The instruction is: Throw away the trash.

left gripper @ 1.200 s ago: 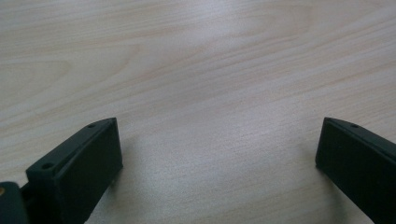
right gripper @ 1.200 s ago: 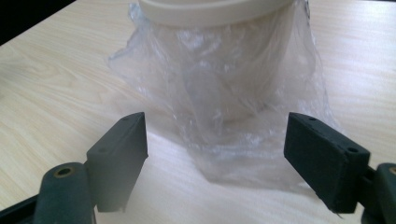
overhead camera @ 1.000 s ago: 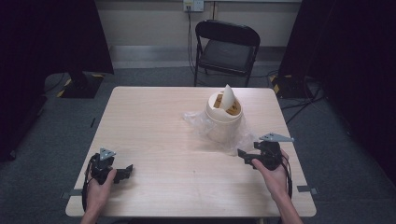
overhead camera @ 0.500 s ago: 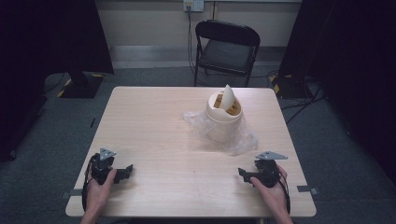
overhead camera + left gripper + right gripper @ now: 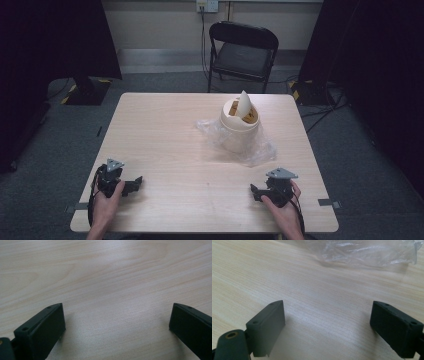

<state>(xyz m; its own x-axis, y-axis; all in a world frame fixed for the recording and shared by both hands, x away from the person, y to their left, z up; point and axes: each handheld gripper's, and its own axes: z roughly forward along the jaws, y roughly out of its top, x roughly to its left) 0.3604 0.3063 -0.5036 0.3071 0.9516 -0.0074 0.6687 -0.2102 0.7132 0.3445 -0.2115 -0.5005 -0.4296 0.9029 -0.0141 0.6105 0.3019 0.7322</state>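
While both grippers, left [image 5: 134,185] and right [image 5: 256,192], rest open-fingered at the surface's [image 5: 165,125] near corners, I judge the small swing-lid bin [image 5: 239,125] on its plastic bag [image 5: 260,148] comes next.

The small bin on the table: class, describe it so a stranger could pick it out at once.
On the far right part of the wooden table, in front of the black folding chair, lies a crumpled clear plastic bag. On it stands a small cream bin, round, with its swing lid tipped up to a point.
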